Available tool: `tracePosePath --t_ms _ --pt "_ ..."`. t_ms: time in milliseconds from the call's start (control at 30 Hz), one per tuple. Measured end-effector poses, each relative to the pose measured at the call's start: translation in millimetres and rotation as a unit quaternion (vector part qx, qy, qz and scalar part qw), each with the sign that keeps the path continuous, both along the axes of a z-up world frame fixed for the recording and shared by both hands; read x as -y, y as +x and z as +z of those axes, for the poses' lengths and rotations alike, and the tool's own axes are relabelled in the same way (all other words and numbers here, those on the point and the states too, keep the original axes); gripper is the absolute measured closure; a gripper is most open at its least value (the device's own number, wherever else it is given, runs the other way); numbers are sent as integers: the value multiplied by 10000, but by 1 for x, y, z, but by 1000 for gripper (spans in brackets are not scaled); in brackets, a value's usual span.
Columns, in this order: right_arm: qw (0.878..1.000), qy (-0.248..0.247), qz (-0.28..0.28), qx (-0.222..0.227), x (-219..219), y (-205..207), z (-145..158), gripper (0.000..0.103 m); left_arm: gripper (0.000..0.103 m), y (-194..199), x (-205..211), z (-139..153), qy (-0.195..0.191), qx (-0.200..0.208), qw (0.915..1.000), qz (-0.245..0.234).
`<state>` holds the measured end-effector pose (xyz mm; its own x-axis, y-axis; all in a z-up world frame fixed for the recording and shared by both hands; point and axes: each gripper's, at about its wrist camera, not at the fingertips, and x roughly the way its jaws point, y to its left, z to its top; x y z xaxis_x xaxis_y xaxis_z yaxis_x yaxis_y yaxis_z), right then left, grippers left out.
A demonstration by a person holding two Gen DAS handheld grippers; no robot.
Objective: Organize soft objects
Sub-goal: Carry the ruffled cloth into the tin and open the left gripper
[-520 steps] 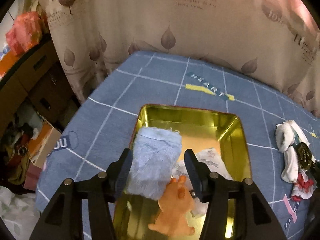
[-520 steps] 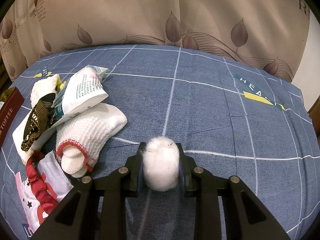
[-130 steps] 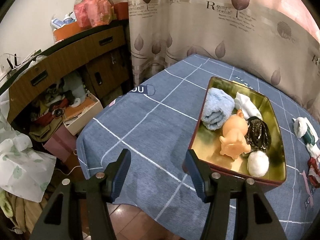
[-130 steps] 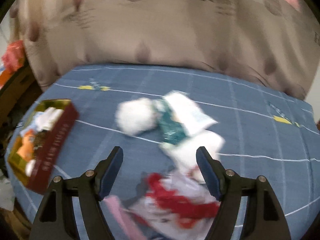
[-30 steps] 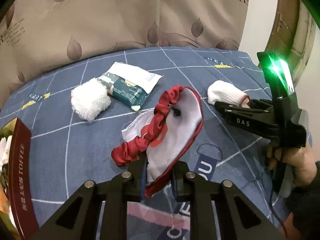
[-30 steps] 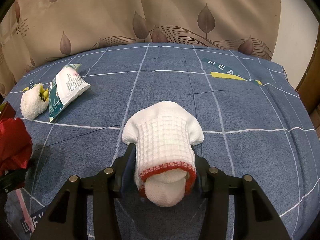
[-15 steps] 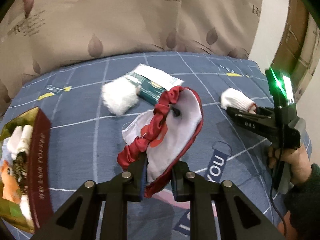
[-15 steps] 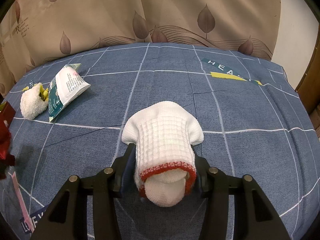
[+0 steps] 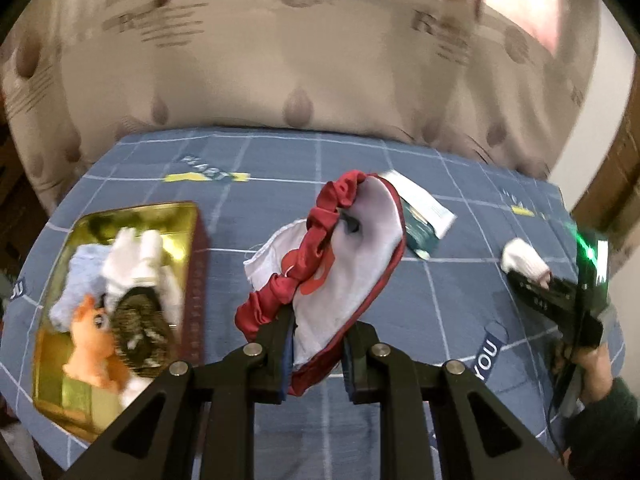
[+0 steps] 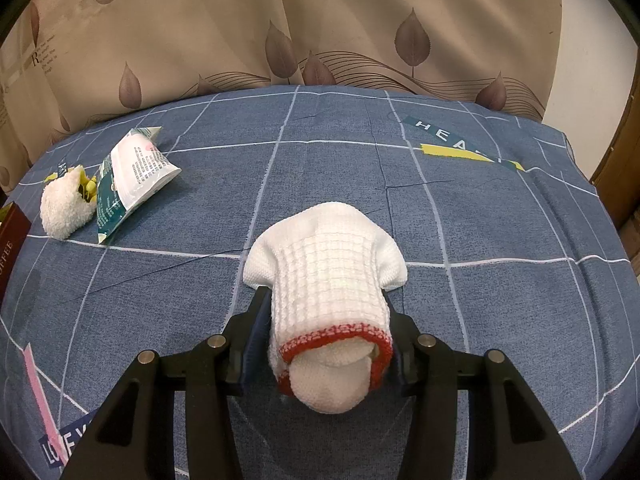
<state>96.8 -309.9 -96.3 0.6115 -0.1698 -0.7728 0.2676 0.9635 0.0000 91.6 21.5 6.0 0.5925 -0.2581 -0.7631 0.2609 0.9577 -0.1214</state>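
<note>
The left hand-held gripper is clamped on a white fabric pouch with a gathered dark-red elastic rim, carried clear of the blue grid-patterned bedspread; the cloth stands up and away from the fingers, its long axis running from the pinched lower edge toward the upper right of the left wrist view. The decisive relation is that the rectangular gold-lined tin with maroon walls lies to the left of this gripper and lower in that view, its long axis running roughly away from the camera, with its maroon side wall facing the pouch. The tin already holds a light-blue towel, a white glove-like cloth, an orange plush animal and a dark patterned item. The left hand is therefore judged the nearer to the tin, and the pouch must travel leftward over that wall. The right hand-held gripper is closed on a white waffle-knit sock with a red cuff, toe pointing away, resting on or just above the bedspread; which cannot be told. In the left view this right gripper sits well to the right, farther from the tin. A fluffy white roll and a white-and-green foil packet remain on the bedspread.
</note>
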Motion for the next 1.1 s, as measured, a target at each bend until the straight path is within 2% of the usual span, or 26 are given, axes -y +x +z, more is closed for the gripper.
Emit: tracePosePath --t_ms 300,467,667,1100 --pt "10000 -7 -2 -1 0 0 0 55 84 8 -68 27 276 333 9966 702" --pt "10000 -8 -4 -1 1 0 0 55 84 14 -105 36 444 461 9918 1109" --pt "10000 -12 -6 -3 0 0 -1 55 84 22 -137 38 666 518 9868 1384" --pt "10000 -20 -7 -4 0 0 -1 55 84 49 -141 7 1083 457 9805 1575"
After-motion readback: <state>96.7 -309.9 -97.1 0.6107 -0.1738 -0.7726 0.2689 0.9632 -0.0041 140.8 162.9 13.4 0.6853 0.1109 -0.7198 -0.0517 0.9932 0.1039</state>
